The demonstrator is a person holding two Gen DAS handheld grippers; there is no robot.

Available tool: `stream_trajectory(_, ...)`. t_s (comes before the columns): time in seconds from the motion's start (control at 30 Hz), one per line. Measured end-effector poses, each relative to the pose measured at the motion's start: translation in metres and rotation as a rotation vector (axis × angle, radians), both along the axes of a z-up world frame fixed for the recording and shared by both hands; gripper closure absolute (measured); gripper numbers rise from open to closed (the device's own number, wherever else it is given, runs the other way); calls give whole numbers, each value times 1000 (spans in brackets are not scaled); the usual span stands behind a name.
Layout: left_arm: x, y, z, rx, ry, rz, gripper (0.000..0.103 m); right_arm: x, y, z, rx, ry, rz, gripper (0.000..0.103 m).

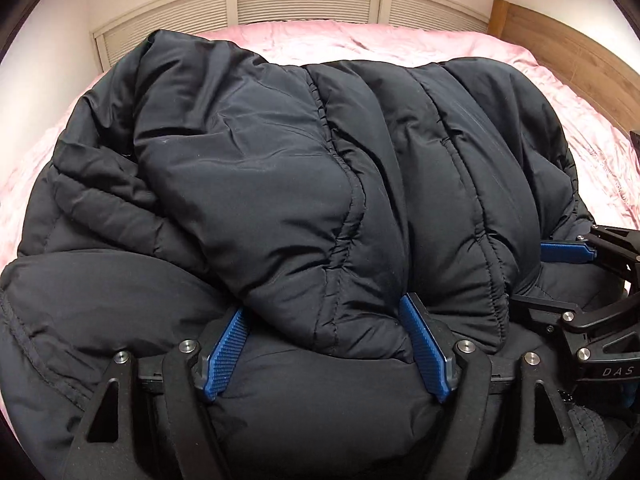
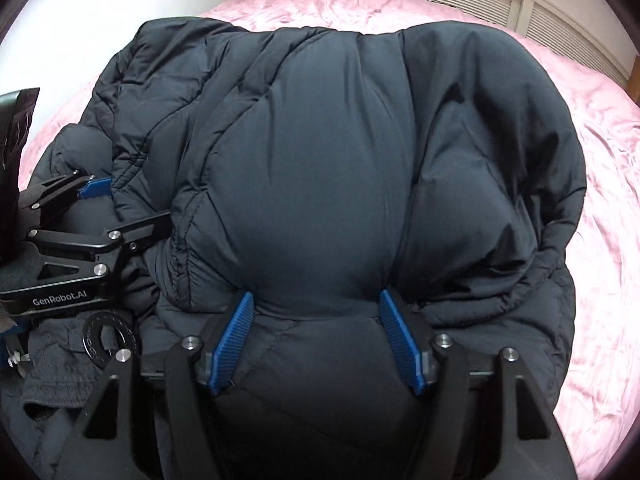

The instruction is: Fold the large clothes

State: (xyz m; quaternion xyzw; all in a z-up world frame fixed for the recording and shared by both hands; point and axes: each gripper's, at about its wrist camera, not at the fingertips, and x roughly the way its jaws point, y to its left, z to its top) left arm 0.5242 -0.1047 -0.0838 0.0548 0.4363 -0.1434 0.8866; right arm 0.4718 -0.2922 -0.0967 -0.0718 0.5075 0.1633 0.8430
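A large black puffer jacket [image 1: 280, 168] lies bunched and partly folded on the pink bed; it also fills the right wrist view [image 2: 320, 160]. My left gripper [image 1: 324, 312] has its blue pads wide apart with a thick fold of the jacket bulging between them. My right gripper [image 2: 316, 304] stands the same way, its pads spread around a puffy fold. Each gripper shows in the other's view: the right gripper [image 1: 568, 272] at the right edge, the left gripper [image 2: 120, 208] at the left edge, both pushed into the jacket's near edge.
The pink bedspread [image 1: 400, 40] stretches around the jacket, also in the right wrist view [image 2: 600, 240]. Louvred white panels [image 1: 300, 0] line the wall behind the bed. A wooden headboard [image 1: 560, 40] stands at the right. White wall at the left.
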Motion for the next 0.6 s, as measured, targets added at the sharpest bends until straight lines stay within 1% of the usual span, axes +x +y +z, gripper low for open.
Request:
stream_trajectory(0.1, 1, -3, 7, 5, 22, 1, 27, 1, 0, 0, 1, 19, -12, 38)
stream_trajectory(0.17, -4, -1, 22, 3, 24, 13, 28, -1, 2, 10, -2, 26, -16, 38)
stream_trajectory(0.23, -15, 3, 38, 0, 13, 23, 28, -6, -1, 22, 12, 31, -21, 38)
stream_trajectory(0.3, -32, 10, 54, -19, -4, 36, 28, -18, -8, 32, 31, 24, -36, 38)
stream_trajectory(0.37, -51, 16, 63, -20, -18, 43, 28, -31, -15, 38, 42, 9, -54, 38)
stream_trajectory(0.43, -64, 20, 61, -11, -6, 45, 28, -40, -22, 36, 56, 16, -77, 38)
stream_trajectory(0.53, -70, 22, 45, 27, 41, 41, 28, -42, -25, 33, 52, 43, -102, 38)
stream_trajectory(0.6, -75, 29, 43, 29, 43, 44, 28, -44, -21, 34, 43, 49, -123, 38)
